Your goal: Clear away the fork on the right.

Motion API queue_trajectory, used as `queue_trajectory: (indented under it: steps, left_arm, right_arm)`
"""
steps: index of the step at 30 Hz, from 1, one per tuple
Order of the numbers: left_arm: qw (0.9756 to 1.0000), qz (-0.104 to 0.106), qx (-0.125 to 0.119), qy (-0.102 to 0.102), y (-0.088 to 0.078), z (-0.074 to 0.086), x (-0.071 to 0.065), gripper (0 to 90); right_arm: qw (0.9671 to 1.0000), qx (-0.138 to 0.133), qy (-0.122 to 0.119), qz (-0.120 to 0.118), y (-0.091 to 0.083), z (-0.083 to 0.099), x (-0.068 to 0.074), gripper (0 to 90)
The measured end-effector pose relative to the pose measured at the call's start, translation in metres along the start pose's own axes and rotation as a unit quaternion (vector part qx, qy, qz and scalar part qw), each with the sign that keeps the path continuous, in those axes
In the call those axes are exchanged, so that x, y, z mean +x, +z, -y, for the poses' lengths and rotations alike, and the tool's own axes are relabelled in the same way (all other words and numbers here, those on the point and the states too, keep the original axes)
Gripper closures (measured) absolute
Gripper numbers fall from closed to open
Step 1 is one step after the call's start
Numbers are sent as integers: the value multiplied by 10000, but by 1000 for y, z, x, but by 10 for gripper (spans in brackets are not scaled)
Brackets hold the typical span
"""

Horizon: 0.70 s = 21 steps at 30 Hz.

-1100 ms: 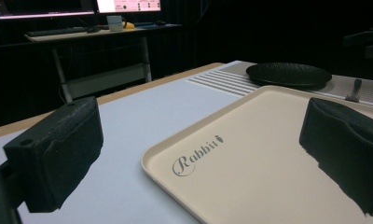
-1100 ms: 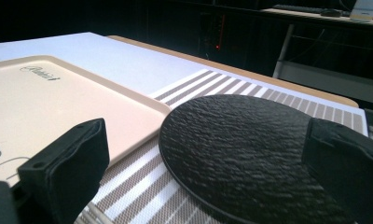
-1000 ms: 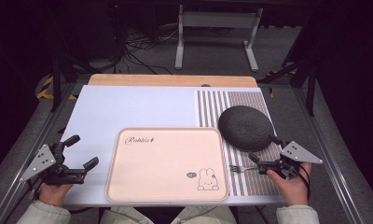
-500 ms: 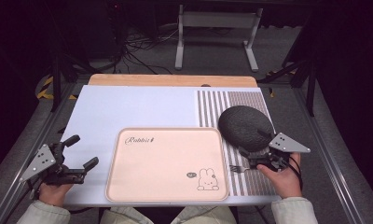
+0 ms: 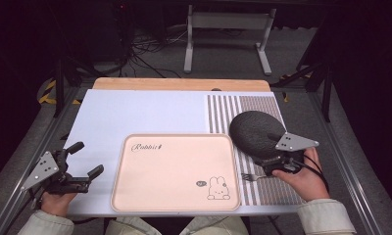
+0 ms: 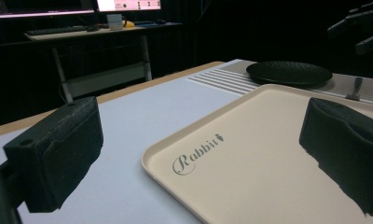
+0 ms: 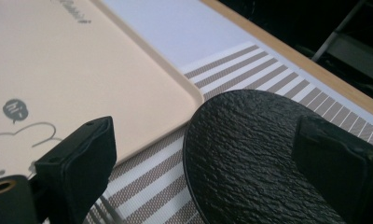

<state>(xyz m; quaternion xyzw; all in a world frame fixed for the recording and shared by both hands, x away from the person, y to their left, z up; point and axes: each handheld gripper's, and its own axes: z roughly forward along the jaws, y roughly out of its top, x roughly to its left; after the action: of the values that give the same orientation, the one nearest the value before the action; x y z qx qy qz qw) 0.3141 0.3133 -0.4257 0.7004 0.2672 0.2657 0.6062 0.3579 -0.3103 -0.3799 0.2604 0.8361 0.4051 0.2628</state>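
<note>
Left gripper (image 5: 86, 160): your fingers spread, empty, at desk's 8 o'clock.
Right gripper (image 5: 262, 147): your fingers spread over round black textured plate (image 5: 255, 132), 4 o'clock.

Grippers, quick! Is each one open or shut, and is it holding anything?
Left gripper: open, jaws wide apart, holding nothing.
Right gripper: open, jaws spread above the black plate, holding nothing.
</note>
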Motion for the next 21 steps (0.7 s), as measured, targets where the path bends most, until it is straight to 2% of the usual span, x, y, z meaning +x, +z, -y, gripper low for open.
queue_trajectory:
  steps: [4, 8, 12, 18, 21]
  left_arm:
    - [10000, 9, 23, -6, 0, 0, 0, 3]
    - [10000, 2, 4, -15, 0, 0, 0, 3]
    - [10000, 3, 7, -14, 0, 0, 0, 3]
    - [10000, -5, 2, -17, 0, 0, 0, 3]
    - [10000, -5, 2, -17, 0, 0, 0, 3]
  right_arm:
    - [9986, 439, -261, -156, 2, -7, -1, 95]
    - [9947, 860, -510, -235, 4, -12, -2, 92]
    - [9907, 1129, -703, -280, 6, -16, -3, 88]
    - [9819, 1580, -931, -464, 6, -21, -5, 99]
    - [9755, 1847, -1052, -560, 8, -21, -6, 100]
